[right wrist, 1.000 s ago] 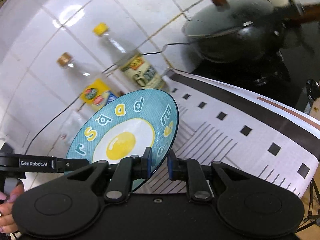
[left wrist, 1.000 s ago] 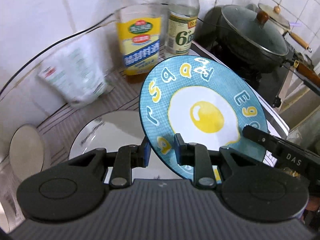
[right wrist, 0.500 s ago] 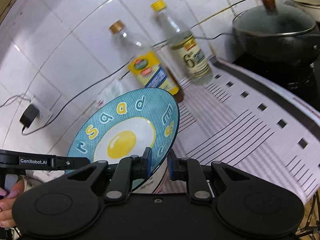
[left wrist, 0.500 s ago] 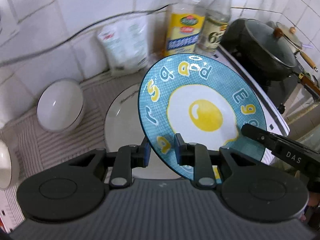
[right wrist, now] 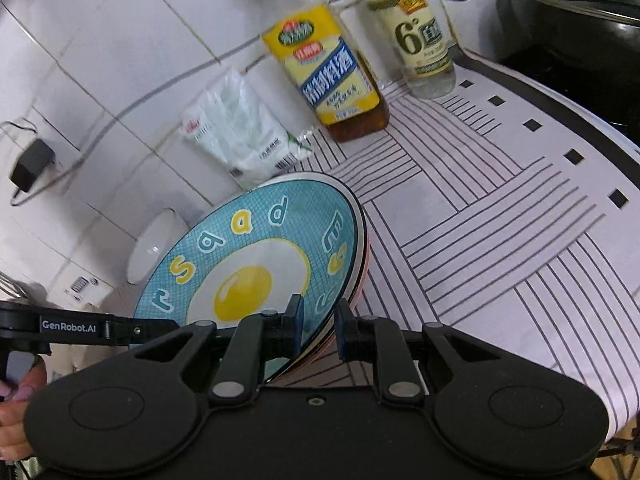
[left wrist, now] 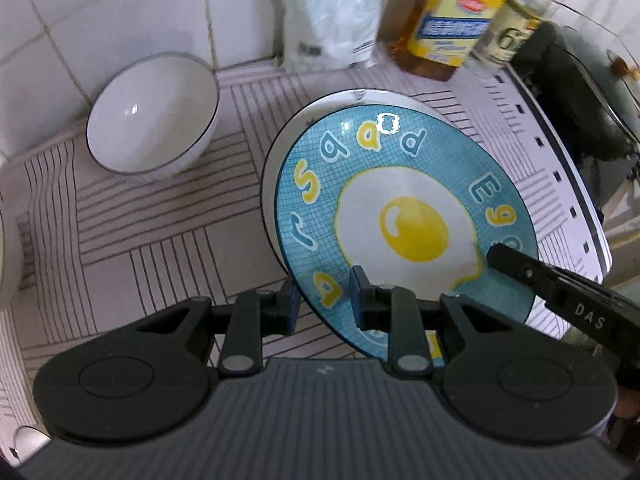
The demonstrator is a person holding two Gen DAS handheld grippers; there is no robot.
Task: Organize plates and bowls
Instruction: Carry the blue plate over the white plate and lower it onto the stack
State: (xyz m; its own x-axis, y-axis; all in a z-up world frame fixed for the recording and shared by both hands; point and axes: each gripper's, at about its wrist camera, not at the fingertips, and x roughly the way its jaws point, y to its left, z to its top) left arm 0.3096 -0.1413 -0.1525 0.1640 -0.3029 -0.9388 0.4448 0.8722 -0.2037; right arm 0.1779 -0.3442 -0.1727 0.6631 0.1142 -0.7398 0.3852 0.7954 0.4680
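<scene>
A blue plate with a fried-egg picture (left wrist: pixel 404 208) (right wrist: pixel 248 256) hangs tilted between both grippers. My left gripper (left wrist: pixel 323 300) is shut on its near left rim. My right gripper (right wrist: pixel 320 320) is shut on the opposite rim, and one of its fingers shows in the left wrist view (left wrist: pixel 560 292). Directly below the blue plate lies a white plate (left wrist: pixel 320 112), its rim close under the blue one (right wrist: pixel 362 256). A white bowl with a dark rim (left wrist: pixel 152 116) (right wrist: pixel 156 240) stands to the left by the wall.
A white bag (right wrist: pixel 240 132), a yellow-labelled bottle (right wrist: pixel 324 72) and a clear bottle (right wrist: pixel 420 32) line the tiled wall. A dark lidded wok (left wrist: pixel 568 92) sits on the right. Another white dish (left wrist: pixel 6 256) touches the left edge. A striped mat (right wrist: pixel 500 220) covers the counter.
Both grippers carried the blue plate leftward and down, so it now hangs right over the white plate. The bowl came into view and the bottles slid toward the upper right.
</scene>
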